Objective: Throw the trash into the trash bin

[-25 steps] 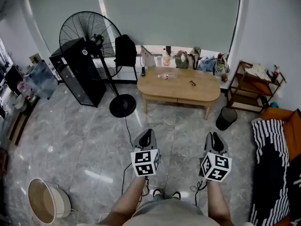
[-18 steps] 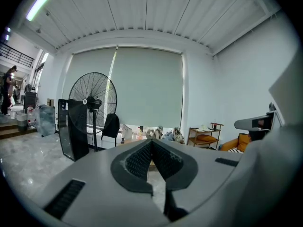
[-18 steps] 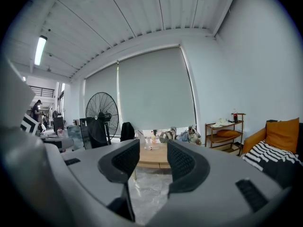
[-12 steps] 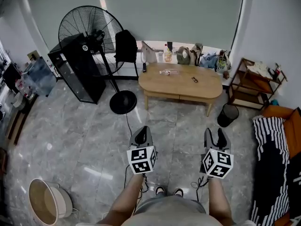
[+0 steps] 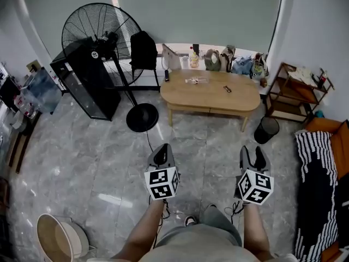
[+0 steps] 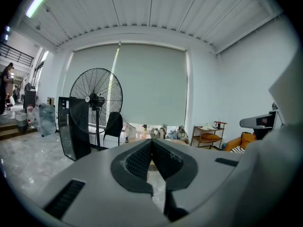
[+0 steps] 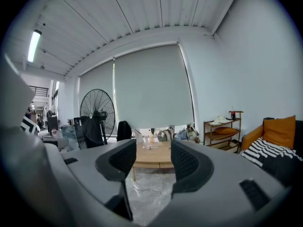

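A light wooden oval table (image 5: 210, 94) stands across the room. On it lie a clear crumpled wrapper (image 5: 195, 81) and a small dark item (image 5: 227, 89). A black trash bin (image 5: 266, 130) sits on the floor by the table's right end. My left gripper (image 5: 161, 153) is held level over the floor and is shut with nothing in it; its pads meet in the left gripper view (image 6: 151, 143). My right gripper (image 5: 253, 156) is open and empty, and its jaws have just been opening. Between its jaws in the right gripper view, the table (image 7: 151, 157) shows far off.
A large black standing fan (image 5: 103, 34) and a black cabinet (image 5: 84, 81) stand at the left. At the right are a wooden shelf (image 5: 292, 94) and a sofa with a striped blanket (image 5: 316, 179). A beige bucket (image 5: 57, 239) sits bottom left.
The right gripper's jaws have gone from nearly shut to open. Both grippers and the head view have moved forward toward the table. The left gripper stays shut.
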The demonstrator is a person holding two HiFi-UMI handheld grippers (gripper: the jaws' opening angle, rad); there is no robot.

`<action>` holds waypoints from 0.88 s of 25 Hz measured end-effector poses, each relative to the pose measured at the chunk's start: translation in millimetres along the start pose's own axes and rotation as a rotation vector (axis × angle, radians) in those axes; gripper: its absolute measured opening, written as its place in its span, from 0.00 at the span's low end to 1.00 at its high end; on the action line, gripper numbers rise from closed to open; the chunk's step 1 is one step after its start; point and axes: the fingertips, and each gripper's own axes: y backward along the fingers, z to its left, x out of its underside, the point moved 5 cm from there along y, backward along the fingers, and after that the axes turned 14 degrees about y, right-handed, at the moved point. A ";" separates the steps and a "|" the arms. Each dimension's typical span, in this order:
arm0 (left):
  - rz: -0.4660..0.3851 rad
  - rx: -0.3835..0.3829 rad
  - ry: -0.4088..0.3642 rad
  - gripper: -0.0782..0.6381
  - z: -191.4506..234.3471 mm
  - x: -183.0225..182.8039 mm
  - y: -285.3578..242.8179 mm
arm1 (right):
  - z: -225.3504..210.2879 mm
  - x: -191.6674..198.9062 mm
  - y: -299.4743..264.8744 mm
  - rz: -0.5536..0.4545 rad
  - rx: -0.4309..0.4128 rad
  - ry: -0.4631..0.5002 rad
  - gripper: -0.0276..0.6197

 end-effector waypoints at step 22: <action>-0.047 -0.104 0.005 0.13 -15.2 -68.6 -237.6 | -73.3 -59.8 -267.3 -0.017 -0.081 -0.019 0.41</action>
